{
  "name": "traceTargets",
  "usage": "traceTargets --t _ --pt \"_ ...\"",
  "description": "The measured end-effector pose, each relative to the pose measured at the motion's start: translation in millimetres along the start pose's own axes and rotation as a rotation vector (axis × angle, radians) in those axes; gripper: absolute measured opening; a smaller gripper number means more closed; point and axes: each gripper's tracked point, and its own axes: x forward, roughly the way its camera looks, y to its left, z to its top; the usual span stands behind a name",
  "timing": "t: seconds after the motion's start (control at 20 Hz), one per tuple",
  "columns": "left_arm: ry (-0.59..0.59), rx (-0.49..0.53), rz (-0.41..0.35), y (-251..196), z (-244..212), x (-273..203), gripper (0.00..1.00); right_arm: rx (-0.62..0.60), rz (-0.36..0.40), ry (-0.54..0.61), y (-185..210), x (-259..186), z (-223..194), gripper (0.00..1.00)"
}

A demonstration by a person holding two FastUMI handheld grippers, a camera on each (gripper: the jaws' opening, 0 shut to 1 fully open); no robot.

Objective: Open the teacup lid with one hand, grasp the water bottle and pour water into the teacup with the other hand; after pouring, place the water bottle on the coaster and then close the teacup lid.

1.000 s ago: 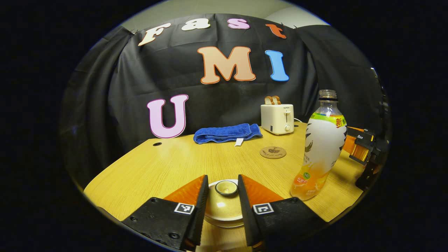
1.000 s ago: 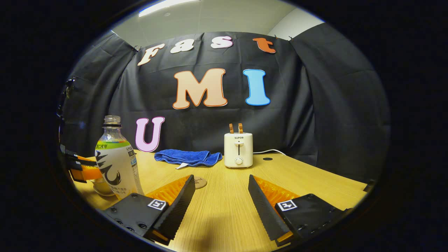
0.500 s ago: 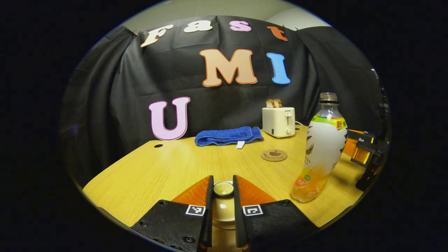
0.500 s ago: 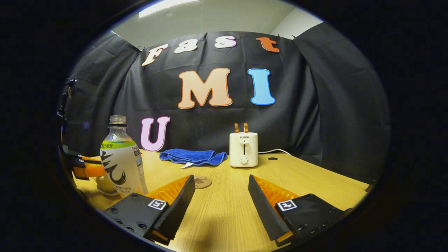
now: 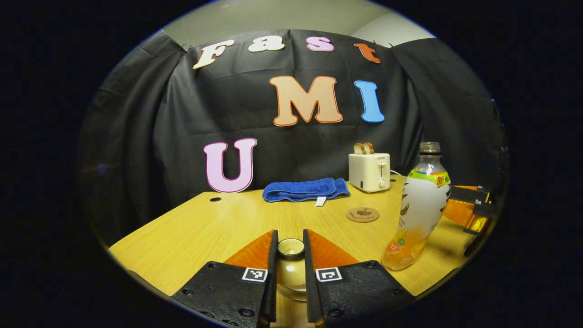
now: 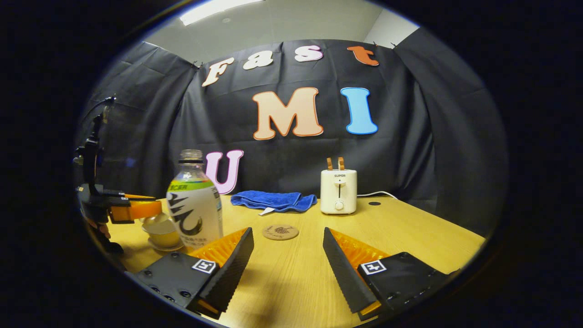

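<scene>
Left gripper point(image 5: 290, 273) clamped on the round knob of the glazed cream ceramic teacup lid point(image 5: 290, 248); right gripper point(image 6: 288, 259) spread wide over bare wood-grain tabletop point(image 6: 410, 232).

Since a second ago the lid has risen off the cream teacup point(image 6: 160, 235). The capless clear plastic water bottle point(image 6: 195, 205) stands upright beside the cup, near the round cork coaster point(image 6: 280, 232).
</scene>
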Motion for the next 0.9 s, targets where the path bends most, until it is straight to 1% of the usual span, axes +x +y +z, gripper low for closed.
traceTargets --t 0.05,0.1,0.15,0.2,0.3,0.4,0.45,0.7,0.75,0.8,0.85,0.9 --pt "-0.008 0.004 0.002 1 4 -1 0.24 0.003 0.017 0.004 5 -2 -1 0.98" --pt "-0.020 0.006 0.011 3 8 -3 0.24 0.006 0.035 0.007 10 -5 -2 0.94" --pt "-0.028 0.010 0.013 5 13 -4 0.24 0.006 0.054 0.009 15 -7 -3 1.00" --pt "-0.039 0.010 0.018 7 16 -6 0.23 0.001 0.074 0.007 20 -10 -3 1.00" --pt "-0.057 0.006 0.026 10 21 -9 0.23 -0.002 0.111 0.000 28 -15 -2 0.94" --pt "-0.062 0.004 0.035 14 23 -11 0.23 0.004 0.153 0.003 38 -20 -3 0.94" --pt "-0.065 0.004 0.040 16 24 -11 0.24 0.004 0.171 0.007 42 -23 -3 0.98" --pt "-0.063 -0.001 0.049 22 22 -15 0.23 0.011 0.234 0.034 67 -25 -8 0.98" --pt "-0.064 -0.003 0.051 24 23 -16 0.23 0.014 0.243 0.036 71 -25 -7 0.98" --pt "-0.063 -0.005 0.054 26 22 -16 0.23 0.012 0.249 0.039 74 -24 -9 1.00" --pt "-0.065 -0.008 0.058 28 22 -17 0.23 0.010 0.254 0.040 78 -23 -8 0.98" --pt "-0.067 -0.009 0.064 31 22 -19 0.23 0.006 0.258 0.041 82 -21 -9 1.00"
